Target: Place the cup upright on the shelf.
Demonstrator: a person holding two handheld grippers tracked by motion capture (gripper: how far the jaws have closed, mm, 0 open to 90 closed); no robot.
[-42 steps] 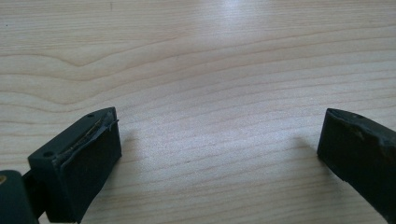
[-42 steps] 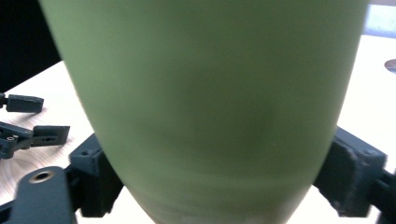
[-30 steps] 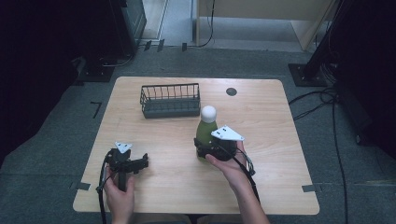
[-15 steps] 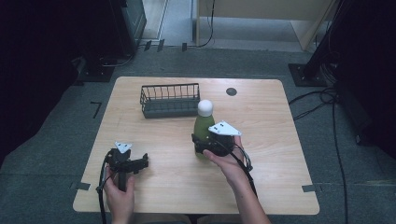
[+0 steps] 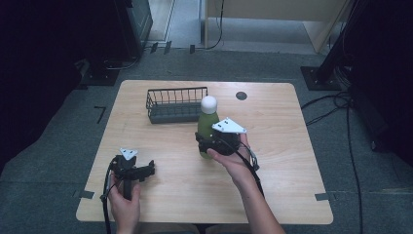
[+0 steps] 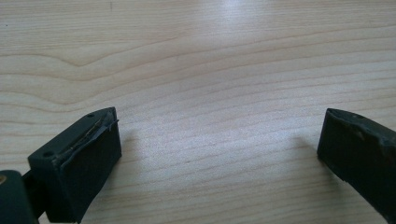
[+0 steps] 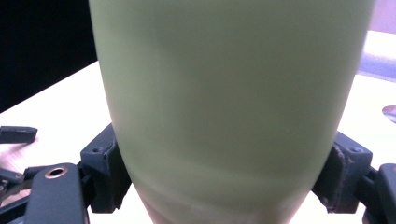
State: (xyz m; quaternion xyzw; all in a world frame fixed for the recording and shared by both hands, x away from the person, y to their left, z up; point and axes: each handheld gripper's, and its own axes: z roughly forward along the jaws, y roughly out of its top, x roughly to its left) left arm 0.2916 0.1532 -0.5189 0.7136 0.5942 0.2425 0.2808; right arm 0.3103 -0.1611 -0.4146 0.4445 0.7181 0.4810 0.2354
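Your right claw [image 5: 210, 144] is clamped on the green bottle [image 5: 206, 127]. In the right gripper view the two black jaws press against the bottle's lower body from either side, and the pale green wall [image 7: 229, 93] stands close before the camera. In the high view the bottle stands upright near the middle of the table [image 5: 292, 161], its round white cap [image 5: 209, 103] above your claw. Your right hand [image 5: 233, 163] wraps the gripper body from behind, with the grey three-cornered plate [image 5: 228, 126] on top and the cable trailing back along your forearm. Whether the bottle's base touches the table cannot be told, because the claw covers it.

Just beyond the bottle, toward the far edge, sits a dark wire basket [image 5: 176, 104]; the bottle is near its right end and outside it. A small dark round spot [image 5: 241, 95] lies on the table farther right, close to the far edge.

Your left claw [image 5: 146, 169] stands apart with nothing in it. In the left gripper view its jaws [image 6: 219, 154] are spread wide over bare wood grain. In the high view your left hand [image 5: 124, 197] holds that gripper low near the front left part of the table, well apart from the bottle and the basket.
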